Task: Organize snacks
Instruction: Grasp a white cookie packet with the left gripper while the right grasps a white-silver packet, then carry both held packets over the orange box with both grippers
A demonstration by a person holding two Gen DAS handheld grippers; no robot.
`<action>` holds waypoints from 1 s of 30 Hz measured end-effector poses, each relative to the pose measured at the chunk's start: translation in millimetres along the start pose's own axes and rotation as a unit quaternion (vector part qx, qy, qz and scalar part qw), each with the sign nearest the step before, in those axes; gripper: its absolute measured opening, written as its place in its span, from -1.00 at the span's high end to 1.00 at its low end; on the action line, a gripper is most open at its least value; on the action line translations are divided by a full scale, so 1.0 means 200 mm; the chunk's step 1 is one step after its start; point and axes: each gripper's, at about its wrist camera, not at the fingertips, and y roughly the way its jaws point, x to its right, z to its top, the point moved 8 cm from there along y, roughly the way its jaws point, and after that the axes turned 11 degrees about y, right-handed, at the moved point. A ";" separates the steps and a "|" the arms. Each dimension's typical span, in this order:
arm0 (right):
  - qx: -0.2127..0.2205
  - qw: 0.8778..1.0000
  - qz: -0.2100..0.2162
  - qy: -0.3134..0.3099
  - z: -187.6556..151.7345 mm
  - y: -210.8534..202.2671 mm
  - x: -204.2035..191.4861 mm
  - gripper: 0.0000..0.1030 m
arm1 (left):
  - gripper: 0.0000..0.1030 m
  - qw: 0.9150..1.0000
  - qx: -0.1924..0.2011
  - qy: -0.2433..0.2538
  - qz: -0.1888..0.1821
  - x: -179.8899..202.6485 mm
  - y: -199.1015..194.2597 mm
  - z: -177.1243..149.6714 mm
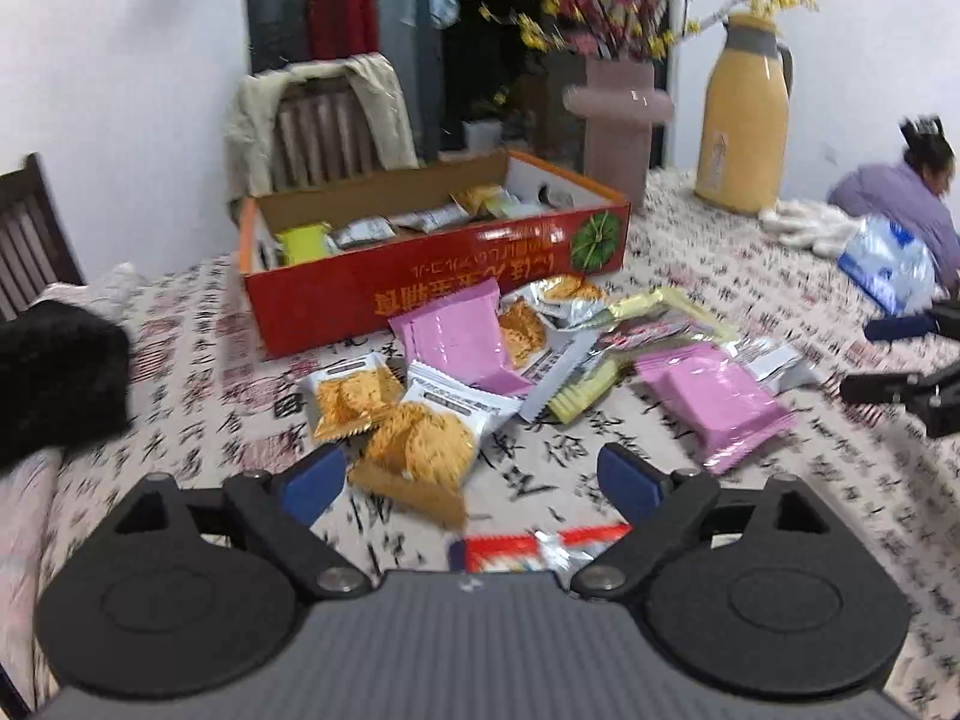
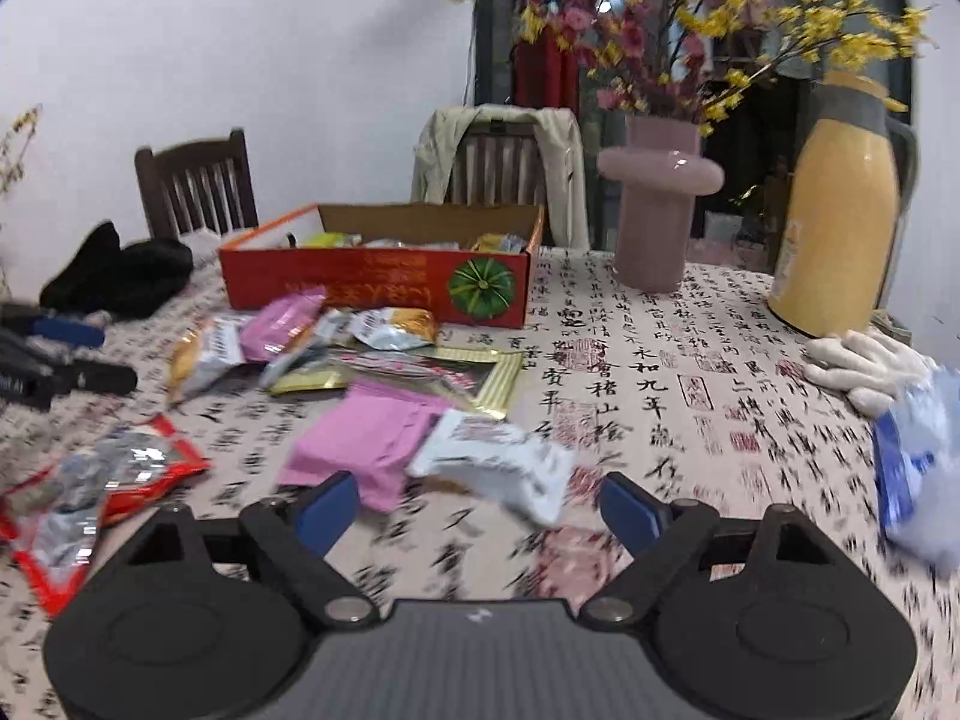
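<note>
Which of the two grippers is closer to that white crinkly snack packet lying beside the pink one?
Right. The right gripper has the white packet just ahead of its open jaws; the left gripper sits far off across the pile.

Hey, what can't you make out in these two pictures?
- Box contents: right wrist view, front wall hides most of them.
- Red packet: left wrist view, the left gripper's body covers its lower part.
- Packet print: both views, blurred and too small to read.
- Blue bag: right wrist view, blurred.
</note>
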 end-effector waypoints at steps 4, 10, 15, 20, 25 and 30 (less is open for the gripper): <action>-0.035 0.999 0.000 -0.032 0.03 0.17 0.06 -0.54 | -0.61 0.999 -0.017 0.030 -0.014 -0.03 0.14 0.02; -0.055 0.995 0.013 -0.078 0.05 0.33 0.04 -0.49 | -0.45 0.998 -0.014 0.014 -0.059 -0.10 0.26 0.03; -0.056 0.994 0.031 -0.087 0.09 0.42 0.03 -0.35 | 0.03 0.997 -0.018 0.003 -0.078 -0.10 0.28 0.01; -0.048 0.996 0.029 -0.075 0.10 0.39 0.00 0.29 | 0.24 0.999 -0.009 -0.007 -0.037 -0.08 0.21 0.00; -0.035 0.997 0.019 -0.063 0.02 0.24 0.01 0.30 | 0.25 0.999 0.029 -0.043 -0.011 -0.09 -0.03 0.03; 0.002 1.000 -0.009 -0.022 -0.05 -0.01 0.07 0.30 | 0.25 0.993 0.065 -0.090 0.032 -0.10 -0.32 0.00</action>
